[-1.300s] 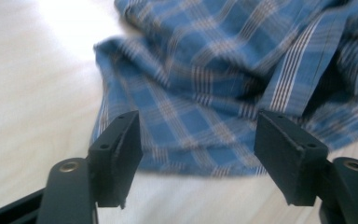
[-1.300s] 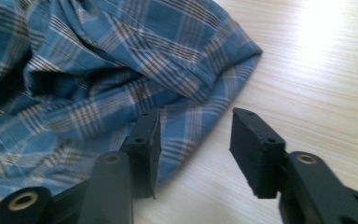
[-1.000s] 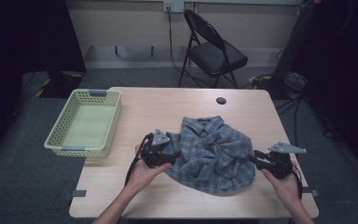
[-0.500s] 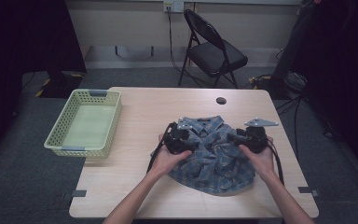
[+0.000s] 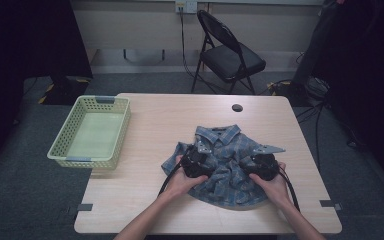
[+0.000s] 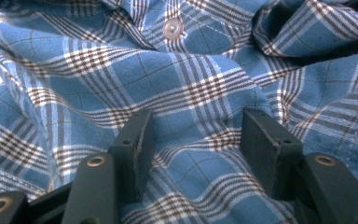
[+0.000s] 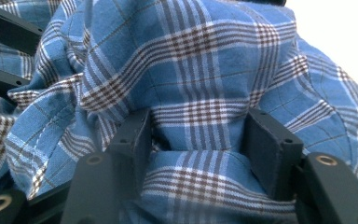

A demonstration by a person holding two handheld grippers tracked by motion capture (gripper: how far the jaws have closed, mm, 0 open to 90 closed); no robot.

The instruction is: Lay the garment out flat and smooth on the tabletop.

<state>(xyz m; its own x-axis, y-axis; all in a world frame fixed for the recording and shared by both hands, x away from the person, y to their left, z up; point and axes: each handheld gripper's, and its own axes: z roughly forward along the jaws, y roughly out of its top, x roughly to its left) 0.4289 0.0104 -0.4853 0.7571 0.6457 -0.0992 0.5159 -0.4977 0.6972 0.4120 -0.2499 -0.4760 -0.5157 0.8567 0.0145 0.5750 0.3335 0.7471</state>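
A blue plaid shirt lies crumpled on the wooden table, collar toward the far side. My left gripper rests on the shirt's left part, and its jaws stand open with plaid cloth lying between them; a button shows farther off. My right gripper rests on the shirt's right part. It is open too, with a raised fold of the shirt bulging between its jaws. In the right gripper view the left gripper's black jaws show at the upper left.
A pale green plastic basket stands on the table's left side. A small black disc lies near the far edge. A black folding chair stands behind the table. Bare table surface lies between basket and shirt.
Both grippers have moved inward from the shirt's outer edges onto its middle. The shirt is bunched up more and looks narrower than a second ago.
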